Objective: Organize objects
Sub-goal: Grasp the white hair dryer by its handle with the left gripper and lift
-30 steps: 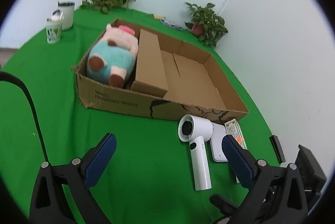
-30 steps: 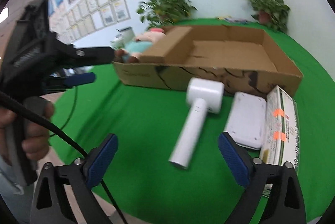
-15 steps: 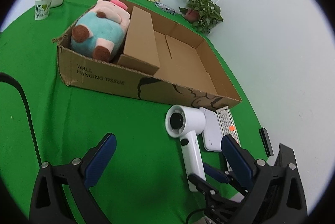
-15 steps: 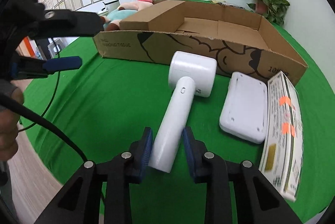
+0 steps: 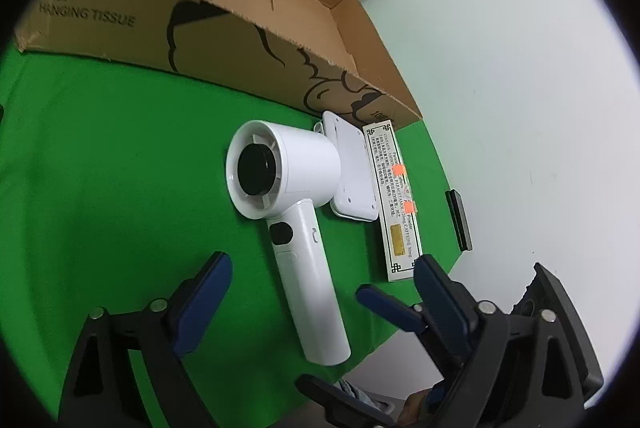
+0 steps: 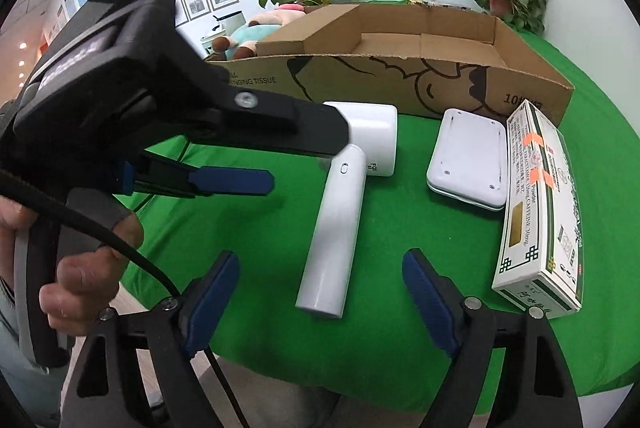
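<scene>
A white hair dryer lies on the green table in front of an open cardboard box. My left gripper straddles its handle from above. Its jaws are closing, and the pads stand clear of the handle. My right gripper sits at the handle's free end, where the hair dryer points toward it. Those jaws are opening and touch nothing. The right wrist view shows the left gripper over the dryer's head, held by a hand.
A plush toy lies in the left end of the box. Right of the dryer lie a flat white device and a long medicine box. A small black bar sits at the table's right edge. Potted plants stand behind.
My left gripper dropped and tilted down toward the hair dryer, which now fills its view. My right gripper's jaws closed at the handle's end half a second ago and have spread again.
</scene>
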`<state>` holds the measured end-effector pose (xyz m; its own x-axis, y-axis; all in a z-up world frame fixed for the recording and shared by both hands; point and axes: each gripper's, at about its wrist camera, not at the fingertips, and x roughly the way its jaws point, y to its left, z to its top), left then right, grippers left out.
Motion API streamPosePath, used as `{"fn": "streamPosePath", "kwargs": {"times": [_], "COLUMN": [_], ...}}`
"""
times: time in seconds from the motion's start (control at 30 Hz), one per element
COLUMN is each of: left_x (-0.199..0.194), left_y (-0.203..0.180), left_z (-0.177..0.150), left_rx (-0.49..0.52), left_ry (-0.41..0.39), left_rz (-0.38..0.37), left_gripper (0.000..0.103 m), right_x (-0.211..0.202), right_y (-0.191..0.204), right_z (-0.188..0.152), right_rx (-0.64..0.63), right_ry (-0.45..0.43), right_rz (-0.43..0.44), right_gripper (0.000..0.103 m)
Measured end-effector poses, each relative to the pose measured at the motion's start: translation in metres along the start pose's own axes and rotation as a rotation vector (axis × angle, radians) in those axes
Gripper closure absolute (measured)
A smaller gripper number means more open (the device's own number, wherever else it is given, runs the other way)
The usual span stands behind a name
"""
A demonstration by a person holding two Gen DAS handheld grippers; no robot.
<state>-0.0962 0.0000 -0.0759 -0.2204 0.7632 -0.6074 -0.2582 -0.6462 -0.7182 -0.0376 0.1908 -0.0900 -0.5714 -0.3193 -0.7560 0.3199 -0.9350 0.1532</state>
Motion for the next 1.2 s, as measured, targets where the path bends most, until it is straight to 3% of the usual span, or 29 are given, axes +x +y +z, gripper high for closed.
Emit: {"fn": "streamPosePath", "kwargs": {"times": [0.07,0.13,0.27,0.37,0.5,0.53,0.83,0.97,1.2], "left_x": [0.007,0.016,0.027,0.027,0.027,0.027,0.015,-0.007,-0.034], "left_y": [0.000,0.000,0.003,0.002,0.003,0.003,-0.010,-0.022,-0.062], "left_z": [0.000,-0.001,-0.005,-0.009,-0.015,-0.017,-0.024,-0.016,0.014], "left_rx": [-0.017,-0.028,-0.051,-0.055,-0.062,-0.063,-0.019,0.018,0.140], "left_ry": [0.014,0.037,0.053,0.053,0.056,0.057,0.009,-0.056,-0.161], "left_rz": [-0.012,-0.013,0.014,0.028,0.073,0.079,0.136,0.133,0.134], "left_gripper": [0.016,0.029,0.040,0.048,0.070,0.072,0.072,0.072,0.072], "right_x": [0.005,0.010,0.016,0.018,0.016,0.015,0.008,-0.011,-0.036], "right_y": [0.002,0.002,0.010,0.019,0.019,0.019,0.023,0.038,0.041], "right_z": [-0.001,-0.002,-0.008,-0.012,-0.014,-0.015,-0.015,-0.017,0.022], "right_rx": [-0.002,0.003,-0.007,-0.034,-0.036,-0.034,-0.023,-0.037,-0.041], "right_ry": [0.017,0.031,0.046,0.040,0.043,0.044,0.033,-0.032,-0.148], "right_rz": [-0.022,-0.041,-0.047,-0.065,-0.066,-0.066,-0.049,-0.036,-0.034], "right_gripper": [0.041,0.048,0.073,0.074,0.075,0.075,0.075,0.075,0.074]}}
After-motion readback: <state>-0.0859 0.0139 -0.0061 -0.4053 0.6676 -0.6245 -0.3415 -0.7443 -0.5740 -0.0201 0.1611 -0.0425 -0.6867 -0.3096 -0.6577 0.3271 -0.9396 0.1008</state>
